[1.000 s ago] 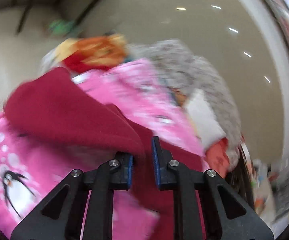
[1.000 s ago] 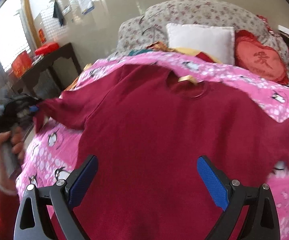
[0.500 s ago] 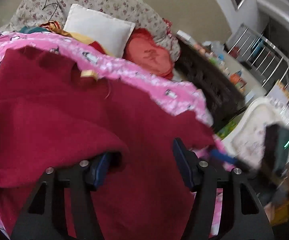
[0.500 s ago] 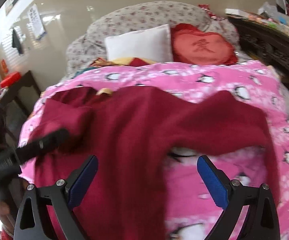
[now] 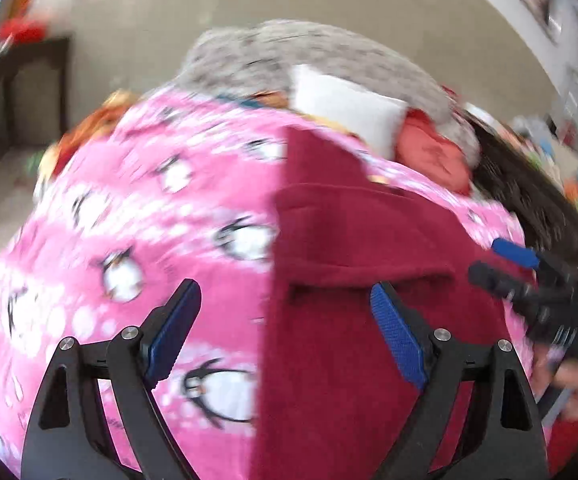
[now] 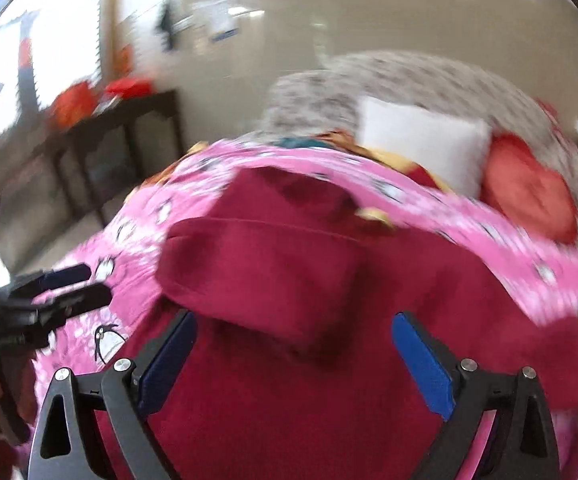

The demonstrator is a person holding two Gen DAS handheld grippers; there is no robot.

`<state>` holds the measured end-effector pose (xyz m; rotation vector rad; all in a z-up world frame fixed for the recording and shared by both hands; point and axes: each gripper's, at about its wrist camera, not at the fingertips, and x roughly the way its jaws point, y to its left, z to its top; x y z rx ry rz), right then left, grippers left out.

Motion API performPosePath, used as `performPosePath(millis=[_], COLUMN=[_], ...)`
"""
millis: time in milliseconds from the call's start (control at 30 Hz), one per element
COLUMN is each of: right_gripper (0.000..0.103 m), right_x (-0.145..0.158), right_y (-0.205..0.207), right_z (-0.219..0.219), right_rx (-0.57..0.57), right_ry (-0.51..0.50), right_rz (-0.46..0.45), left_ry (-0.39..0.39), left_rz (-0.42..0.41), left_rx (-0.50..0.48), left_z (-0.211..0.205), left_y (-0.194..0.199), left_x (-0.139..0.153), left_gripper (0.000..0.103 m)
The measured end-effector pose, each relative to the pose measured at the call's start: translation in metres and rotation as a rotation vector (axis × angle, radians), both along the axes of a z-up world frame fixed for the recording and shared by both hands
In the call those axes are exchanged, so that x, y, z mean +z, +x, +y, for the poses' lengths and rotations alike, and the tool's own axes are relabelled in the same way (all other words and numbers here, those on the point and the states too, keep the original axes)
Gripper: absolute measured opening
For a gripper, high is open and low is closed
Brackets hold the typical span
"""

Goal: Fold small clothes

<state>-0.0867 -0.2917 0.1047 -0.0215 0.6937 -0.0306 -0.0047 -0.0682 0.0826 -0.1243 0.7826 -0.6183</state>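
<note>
Blurring both views, the left tongs (image 5: pixel 285 320) just opening and right tongs (image 6: pixel 293 356) spread wide hover empty over the maroon sweater (image 6: pixel 309 320).

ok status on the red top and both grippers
Left gripper just opened, jaws empty. Right gripper open, empty. Red top on pink blanket, left sleeve folded in. Nothing in the way.

Left gripper (image 5: pixel 285 320): jaws just opening, wide, nothing between the pads.
Maroon garment (image 5: pixel 349 260): folded, at 3 o'clock on pink blanket (image 5: pixel 129 220).

beige wall (image 6: pixel 329 20), dark side table (image 6: pixel 121 132), bright window (image 6: pixel 61 52).
</note>
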Motion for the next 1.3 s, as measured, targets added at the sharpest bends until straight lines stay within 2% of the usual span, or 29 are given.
performPosePath(millis=[100, 200, 233, 300, 367, 400, 433, 467, 500, 567, 700, 800, 833, 867, 933, 1067, 1133, 1200, 1233, 1267, 1300], right_gripper=[0.091, 0.09, 0.09, 0.081, 0.05, 0.044, 0.02, 0.005, 0.005, 0.002, 0.002, 0.004, 0.016, 0.044, 0.069, 0.069, 0.069, 0.05, 0.02, 0.01, 0.007], right_x=[-0.017, -0.038, -0.041, -0.049, -0.061, -0.062, -0.059, -0.054, -0.046, -0.025, 0.019, 0.029, 0.027, 0.021, 0.01, -0.016, -0.036, -0.061, -0.068, -0.068, -0.062], right_y=[0.04, 0.076, 0.085, 0.103, 0.117, 0.116, 0.113, 0.107, 0.1, 0.081, 0.035, 0.019, 0.019, 0.024, 0.035, 0.076, 0.1, 0.12, 0.124, 0.123, 0.119], right_z=[0.039, 0.06, 0.062, 0.057, 0.052, 0.052, 0.049, 0.044, 0.035, 0.017, -0.047, -0.066, -0.061, -0.05, -0.023, 0.036, 0.056, 0.071, 0.07, 0.064, 0.052], right_rx=[0.13, 0.146, 0.137, 0.125, 0.108, 0.099, 0.108, 0.128, 0.126, 0.081, -0.044, -0.096, -0.072, -0.034, 0.033, 0.155, 0.174, 0.163, 0.156, 0.154, 0.167], right_ry=[-0.07, -0.111, -0.094, 0.002, 0.03, 0.025, 0.037, 0.072, 0.105, 0.082, 0.083, 0.064, 0.082, 0.105, 0.124, 0.129, 0.096, 0.037, 0.042, 0.067, 0.131], right_rz=[0.051, 0.113, 0.107, 0.083, 0.097, 0.094, 0.078, 0.073, 0.073, 0.018, -0.098, -0.147, -0.146, -0.125, -0.077, -0.003, 0.048, 0.111, 0.119, 0.115, 0.112], left_ry=[-0.08, -0.108, -0.122, -0.154, -0.167, -0.159, -0.15, -0.14, -0.126, -0.114, -0.107, -0.09, -0.094, -0.094, -0.074, -0.021, -0.01, -0.025, -0.031, -0.033, -0.034], left_rz=[0.086, 0.08, 0.08, 0.102, 0.124, 0.129, 0.126, 0.118, 0.102, 0.091, 0.066, 0.054, 0.056, 0.057, 0.053, 0.038, 0.039, 0.058, 0.069, 0.076, 0.078], left_rx=[0.076, 0.141, 0.166, 0.192, 0.194, 0.194, 0.192, 0.189, 0.183, 0.171, 0.118, 0.112, 0.111, 0.111, 0.122, 0.148, 0.186, 0.212, 0.217, 0.217, 0.211], left_z=[0.021, 0.034, 0.038, 0.049, 0.049, 0.049, 0.048, 0.046, 0.042, 0.035, 0.017, 0.006, 0.005, 0.005, 0.006, 0.02, 0.032, 0.042, 0.045, 0.046, 0.045], left_y=[0.019, 0.026, 0.028, 0.029, 0.033, 0.032, 0.031, 0.03, 0.027, 0.025, 0.019, 0.017, 0.016, 0.016, 0.014, 0.012, 0.015, 0.019, 0.021, 0.021, 0.022], left_x=[-0.011, -0.013, -0.014, -0.018, -0.019, -0.017, -0.016, -0.015, -0.013, -0.011, -0.001, 0.002, 0.001, 0.0, -0.002, -0.005, -0.007, -0.01, -0.011, -0.012, -0.012], left_gripper=[0.087, 0.087, 0.087, 0.087, 0.087, 0.087, 0.087, 0.087, 0.087, 0.087, 0.087, 0.087, 0.087, 0.087, 0.087, 0.087, 0.087, 0.087, 0.087, 0.087, 0.087])
